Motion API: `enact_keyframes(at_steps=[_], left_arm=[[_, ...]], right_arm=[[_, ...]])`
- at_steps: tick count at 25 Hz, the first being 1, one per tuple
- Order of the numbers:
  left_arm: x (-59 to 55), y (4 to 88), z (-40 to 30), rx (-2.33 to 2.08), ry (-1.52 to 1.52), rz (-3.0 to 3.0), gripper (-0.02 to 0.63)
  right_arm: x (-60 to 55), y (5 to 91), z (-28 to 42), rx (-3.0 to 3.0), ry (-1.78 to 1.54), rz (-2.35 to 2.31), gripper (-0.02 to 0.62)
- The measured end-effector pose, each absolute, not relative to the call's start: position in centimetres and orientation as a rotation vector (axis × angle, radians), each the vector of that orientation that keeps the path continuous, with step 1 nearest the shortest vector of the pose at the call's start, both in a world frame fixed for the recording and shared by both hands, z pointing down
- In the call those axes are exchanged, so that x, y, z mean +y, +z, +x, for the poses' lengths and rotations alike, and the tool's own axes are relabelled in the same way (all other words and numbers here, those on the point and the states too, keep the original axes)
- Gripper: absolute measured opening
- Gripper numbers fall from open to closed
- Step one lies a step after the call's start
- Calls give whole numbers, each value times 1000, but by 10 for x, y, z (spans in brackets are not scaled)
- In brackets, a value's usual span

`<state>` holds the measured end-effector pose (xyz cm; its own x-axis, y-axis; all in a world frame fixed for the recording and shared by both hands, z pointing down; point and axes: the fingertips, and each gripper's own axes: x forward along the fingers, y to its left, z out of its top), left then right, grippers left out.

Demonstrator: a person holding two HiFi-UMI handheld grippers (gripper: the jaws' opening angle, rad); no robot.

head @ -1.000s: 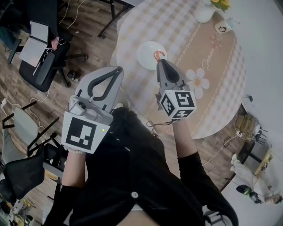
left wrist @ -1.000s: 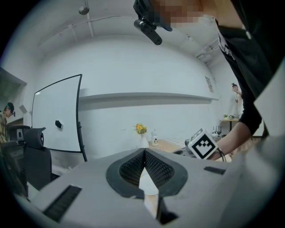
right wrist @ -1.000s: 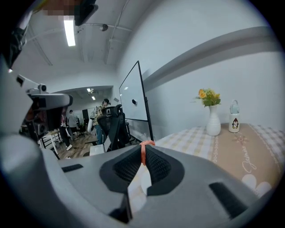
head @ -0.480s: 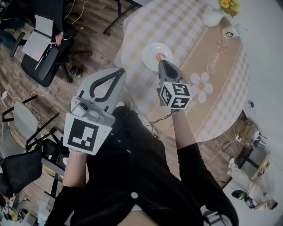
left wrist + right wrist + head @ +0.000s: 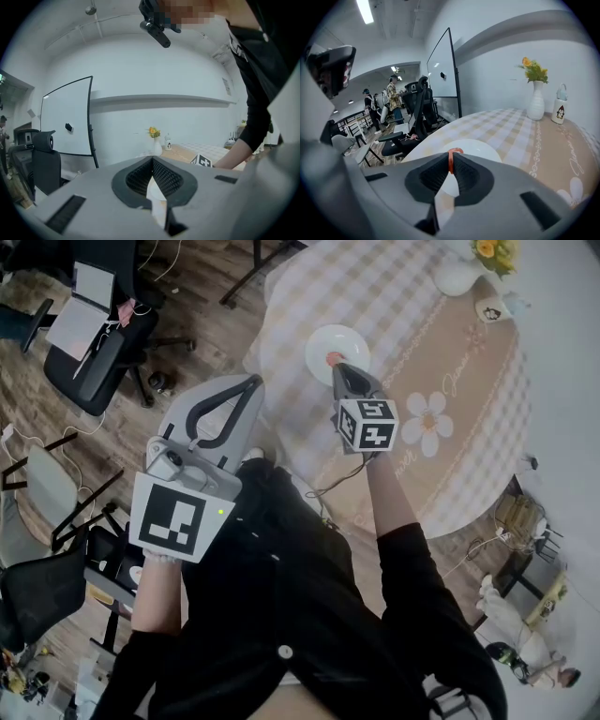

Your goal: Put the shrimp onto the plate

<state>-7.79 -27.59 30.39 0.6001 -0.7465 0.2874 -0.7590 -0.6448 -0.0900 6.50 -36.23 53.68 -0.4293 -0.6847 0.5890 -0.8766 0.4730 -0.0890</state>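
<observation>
A small orange-pink shrimp is pinched between the tips of my right gripper, and its curl sticks out above the jaws. In the head view the shrimp hangs over the near edge of the white plate, which lies on the checked cloth of the round table. In the right gripper view the plate lies just past the jaw tips. My left gripper is held off the table at the left, over the floor, with its jaws together and nothing between them.
A white vase with flowers and a small white bottle stand at the table's far side. A daisy print marks the tan cloth. Office chairs and cables are on the wooden floor at the left.
The right gripper with the shrimp has moved forward, from short of the plate to over its near edge. The left gripper has stayed in place.
</observation>
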Motion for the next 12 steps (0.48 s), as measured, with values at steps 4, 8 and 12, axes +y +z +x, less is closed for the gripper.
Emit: enact_keyframes(at_steps=[4,8,12], left_arm=[[-279,301,-79,-1314,441,2790,3],[-278,300,-84,-1321,442,2800,3],[-279,300,-81,-1320,434,2811,3]], right_arm=[[-366,546,71,-2208,539,1275,21],[-363,559,66,-2175,555,1226,21],[-363,568,69,-2144,554,1198,21]])
